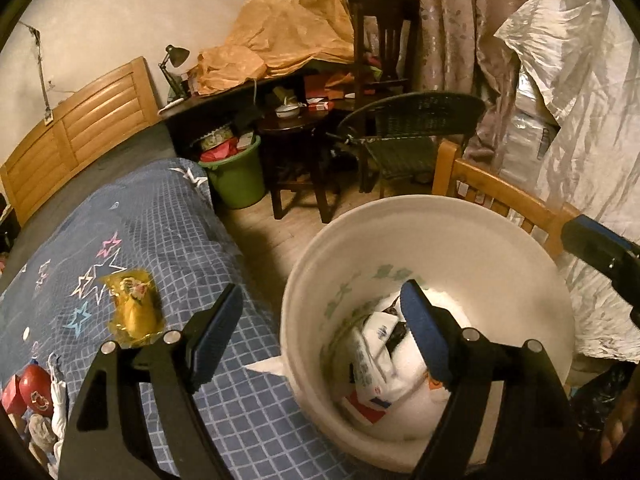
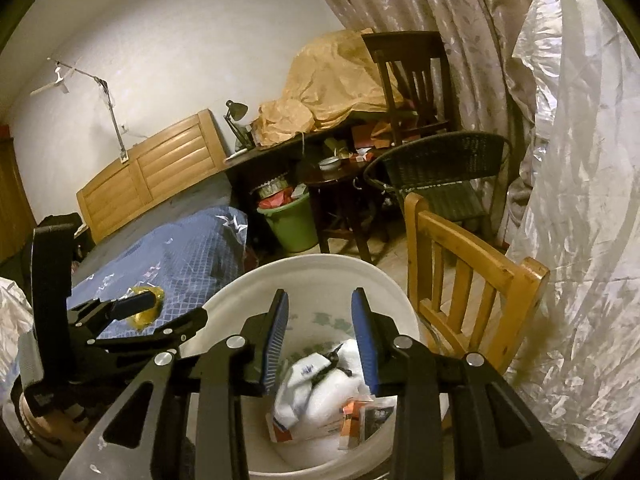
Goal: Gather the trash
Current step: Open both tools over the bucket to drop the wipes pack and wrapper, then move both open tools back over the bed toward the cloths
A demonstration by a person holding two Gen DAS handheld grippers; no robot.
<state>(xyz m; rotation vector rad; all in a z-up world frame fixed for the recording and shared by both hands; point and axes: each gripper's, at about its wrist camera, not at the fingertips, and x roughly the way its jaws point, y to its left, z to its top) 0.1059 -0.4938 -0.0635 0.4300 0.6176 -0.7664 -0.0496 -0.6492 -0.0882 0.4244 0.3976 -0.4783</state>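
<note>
- The white plastic bucket [image 1: 424,248] stands beside the bed; faint green leaf prints mark its inner wall.
- Inside the bucket lie crumpled white wrappers [image 2: 316,384] with blue and red print, plus a small orange-and-black packet [image 2: 362,420].
- A yellow wrapper [image 1: 134,308] lies on the blue checked star quilt [image 1: 160,224], left of the bucket.
- The left gripper [image 1: 320,320] straddles the bucket's rim, jaws spread, empty.
- The right gripper [image 2: 320,340] hangs over the bucket, jaws parted, gripping nothing.
- Behind the bucket: a wooden chair [image 2: 472,276], a green bin [image 1: 236,180], a cluttered dark desk [image 1: 224,100], curtains [image 2: 440,8].
</note>
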